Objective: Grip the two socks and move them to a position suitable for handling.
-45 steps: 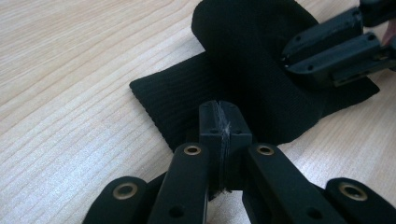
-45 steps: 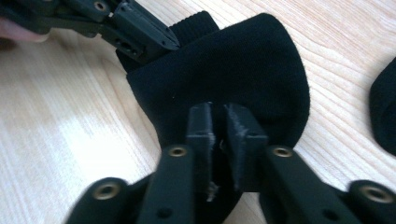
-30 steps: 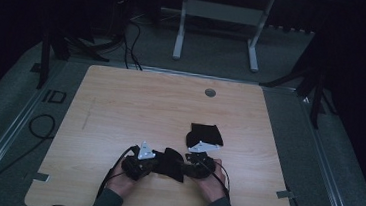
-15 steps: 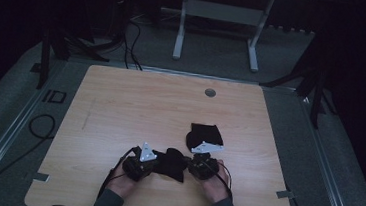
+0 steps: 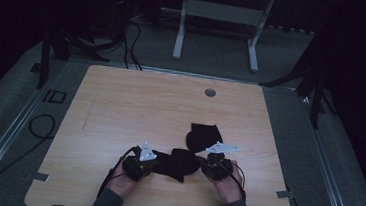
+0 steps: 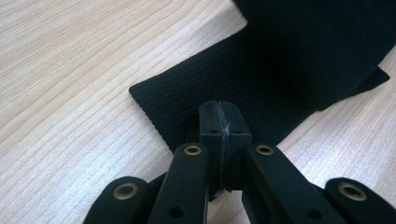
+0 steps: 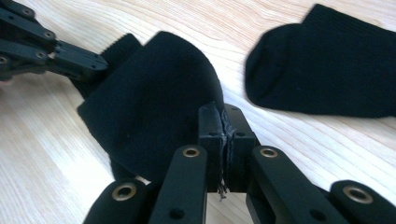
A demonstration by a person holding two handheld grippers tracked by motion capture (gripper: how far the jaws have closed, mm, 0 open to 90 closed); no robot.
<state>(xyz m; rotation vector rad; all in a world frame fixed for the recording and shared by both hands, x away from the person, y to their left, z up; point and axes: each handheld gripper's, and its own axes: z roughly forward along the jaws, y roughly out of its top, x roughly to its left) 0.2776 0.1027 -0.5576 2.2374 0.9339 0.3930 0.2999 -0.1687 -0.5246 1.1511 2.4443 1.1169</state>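
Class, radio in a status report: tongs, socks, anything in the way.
Left tongs shut on near sock at its ribbed cuff. Right tongs shut on its other end. Second sock lies apart, behind. Table otherwise unobstructed.

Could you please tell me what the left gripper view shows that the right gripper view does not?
The left gripper view gives the ribbed cuff of the held sock, pinched in the left gripper. The right gripper view adds the second sock lying apart on the table, with the right gripper shut on fabric. Both share the held sock.
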